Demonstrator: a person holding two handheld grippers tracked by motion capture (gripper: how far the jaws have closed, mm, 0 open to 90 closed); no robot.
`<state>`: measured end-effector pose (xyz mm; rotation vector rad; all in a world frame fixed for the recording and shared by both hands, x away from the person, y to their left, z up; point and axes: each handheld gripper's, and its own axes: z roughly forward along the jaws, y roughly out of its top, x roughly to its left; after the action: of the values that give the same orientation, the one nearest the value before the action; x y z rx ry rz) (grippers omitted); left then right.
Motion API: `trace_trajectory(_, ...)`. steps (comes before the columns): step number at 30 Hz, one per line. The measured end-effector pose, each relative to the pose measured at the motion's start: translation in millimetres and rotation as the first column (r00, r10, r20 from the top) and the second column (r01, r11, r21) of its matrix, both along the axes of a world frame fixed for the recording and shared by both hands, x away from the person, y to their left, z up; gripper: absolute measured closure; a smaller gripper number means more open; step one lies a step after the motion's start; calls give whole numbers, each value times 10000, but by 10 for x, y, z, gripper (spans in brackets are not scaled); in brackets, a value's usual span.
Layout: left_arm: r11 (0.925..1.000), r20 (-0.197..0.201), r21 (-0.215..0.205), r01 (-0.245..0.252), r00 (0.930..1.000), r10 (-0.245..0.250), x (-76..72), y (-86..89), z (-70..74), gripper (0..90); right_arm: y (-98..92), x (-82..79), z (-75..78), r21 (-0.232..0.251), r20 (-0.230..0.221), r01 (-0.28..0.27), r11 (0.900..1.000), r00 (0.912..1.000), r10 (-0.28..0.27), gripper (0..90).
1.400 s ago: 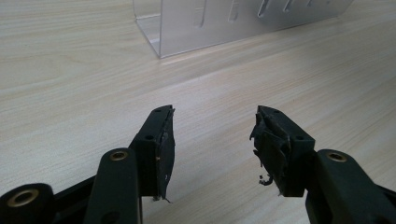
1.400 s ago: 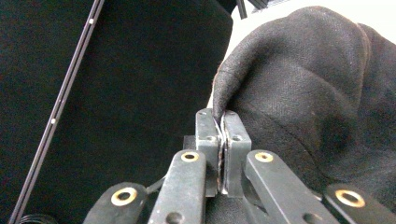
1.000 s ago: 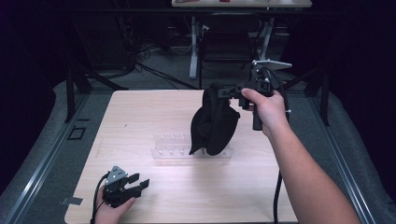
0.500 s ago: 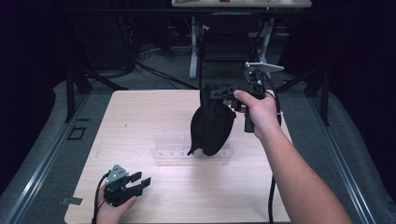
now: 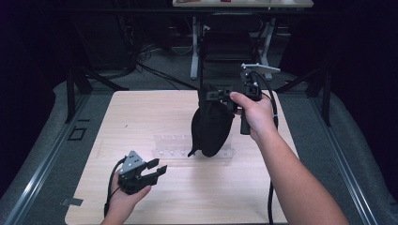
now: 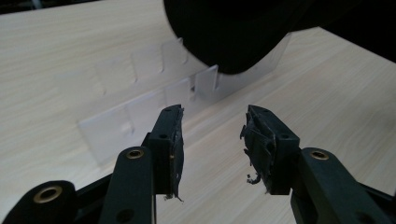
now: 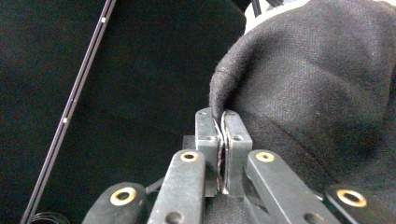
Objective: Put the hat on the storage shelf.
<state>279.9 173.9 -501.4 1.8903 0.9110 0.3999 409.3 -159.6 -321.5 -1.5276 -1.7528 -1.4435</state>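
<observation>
Over the far right part of the table [image 5: 141, 117], we held the right gripper [image 5: 217, 96] up in the air. Its jaws were pressed tight together on the edge of a black cloth bag [image 5: 210, 129]. From the right gripper view we saw only a thin fold of the cloth [image 7: 322, 79] pinched between them. The bag hung down from that pinch, and its bottom sat over the right end of a clear plastic rack [image 5: 173, 146]. We could not tell if the bag touched the rack or just hung above it.

Near the front left of the table, our left hand [image 5: 123, 202] held the left gripper [image 5: 158, 168] low. Its jaws stood well apart with nothing between them. From the left gripper view they pointed at the rack [image 6: 140, 107], which lay a little way ahead, with the dark bag [image 6: 229, 32] above its far end.

We had plenty of bare wood on the left side and along the front edge. On the right, our arm reached over the table's right edge, and the bag hung well inside the edges.
</observation>
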Motion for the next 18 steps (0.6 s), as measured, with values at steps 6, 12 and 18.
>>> trace_trajectory(6, 9995, 311, 9, 327, 9990, -328, 84, -237, 151, 567, 30, -3, -17, 122, -18, -29, 9999, 10000, 29, 875)
trace_trajectory(12, 9975, 393, 46, 700, 9968, -701, 151, -457, 233, 573, 25, -6, -32, 225, -21, -71, 9997, 10000, 71, 875)
trace_trajectory(18, 9951, 413, 127, 985, 9942, -989, 175, -600, 285, 609, 24, 0, -42, 288, -47, -61, 9996, 10000, 62, 874)
